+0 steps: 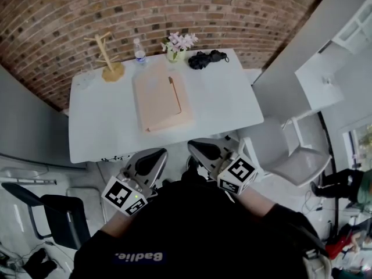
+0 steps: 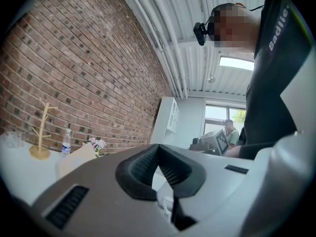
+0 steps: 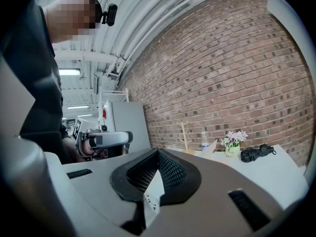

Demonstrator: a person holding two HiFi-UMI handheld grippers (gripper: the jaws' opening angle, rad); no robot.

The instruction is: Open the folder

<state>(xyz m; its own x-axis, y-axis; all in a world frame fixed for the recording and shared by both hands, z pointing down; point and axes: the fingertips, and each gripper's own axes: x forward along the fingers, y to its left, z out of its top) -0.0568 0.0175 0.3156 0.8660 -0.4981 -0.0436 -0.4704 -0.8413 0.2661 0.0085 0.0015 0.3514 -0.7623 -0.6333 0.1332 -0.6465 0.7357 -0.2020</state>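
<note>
A tan folder [image 1: 161,100] lies shut in the middle of the white table [image 1: 104,132], with a thin brown strip [image 1: 176,95] along its right side. Both grippers hang close to the person's body, short of the table's front edge and apart from the folder. The left gripper [image 1: 152,158] has its pads together with nothing between them, as the left gripper view also shows [image 2: 158,147]. The right gripper [image 1: 203,150] looks the same, its pads meeting at the tip [image 3: 157,151] and empty. The folder's edge shows low at the left [image 2: 74,159].
Along the table's far edge stand a wooden branch stand [image 1: 109,67], a water bottle [image 1: 139,52], a small vase of flowers [image 1: 177,44] and a black bundle [image 1: 206,58]. A white chair [image 1: 290,150] stands at the right, a dark chair [image 1: 58,214] at the lower left. A brick wall lies beyond.
</note>
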